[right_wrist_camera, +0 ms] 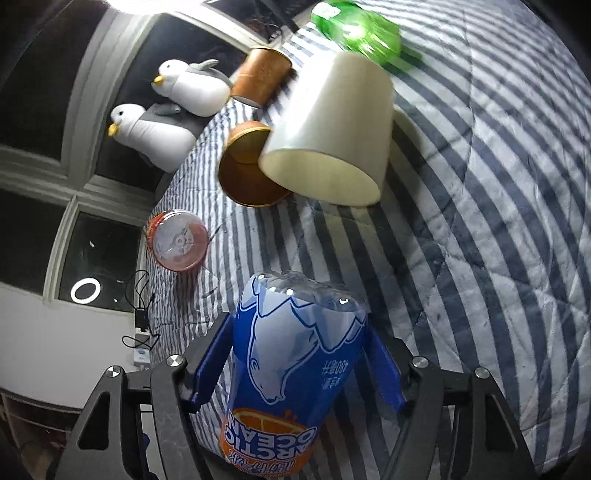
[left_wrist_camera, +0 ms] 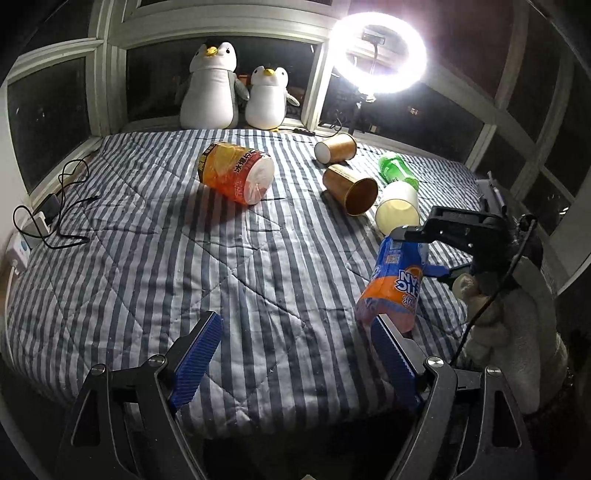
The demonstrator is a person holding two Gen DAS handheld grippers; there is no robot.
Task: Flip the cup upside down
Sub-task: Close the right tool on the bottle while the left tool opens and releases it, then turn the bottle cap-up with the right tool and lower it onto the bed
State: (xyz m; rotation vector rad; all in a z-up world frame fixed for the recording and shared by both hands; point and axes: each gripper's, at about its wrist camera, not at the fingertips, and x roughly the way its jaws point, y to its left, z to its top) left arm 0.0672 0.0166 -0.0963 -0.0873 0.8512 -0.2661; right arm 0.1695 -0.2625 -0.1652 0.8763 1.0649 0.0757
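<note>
The right gripper (right_wrist_camera: 299,373) has its two blue fingers (right_wrist_camera: 210,363) pressed on the sides of a blue and orange cup (right_wrist_camera: 295,354), so it holds the cup tight between them. The cup has a polar bear on it, and its words read upside down. Its clear end points away from the fingers, out toward the striped blanket (right_wrist_camera: 480,258). In the left view the same cup (left_wrist_camera: 393,280) hangs tipped over just past the left gripper's right-hand finger (left_wrist_camera: 393,354), with its pink end low, near the blanket. The left gripper (left_wrist_camera: 295,354) is wide open and holds nothing; only blanket shows between its fingers. Ahead of the right fingers lie a white cup (right_wrist_camera: 332,136), two brown cups (right_wrist_camera: 251,166) (right_wrist_camera: 260,75) and a green bottle (right_wrist_camera: 356,31), all on their sides. Off to the left of them lies an orange bottle (right_wrist_camera: 177,240). I think the turning step is under way now, since the cup looks nearly flipped. The next move likely needs the cup brought straight down so its open end sits flat on the soft blanket. Then the fingers can open slowly so it does not fall over
</note>
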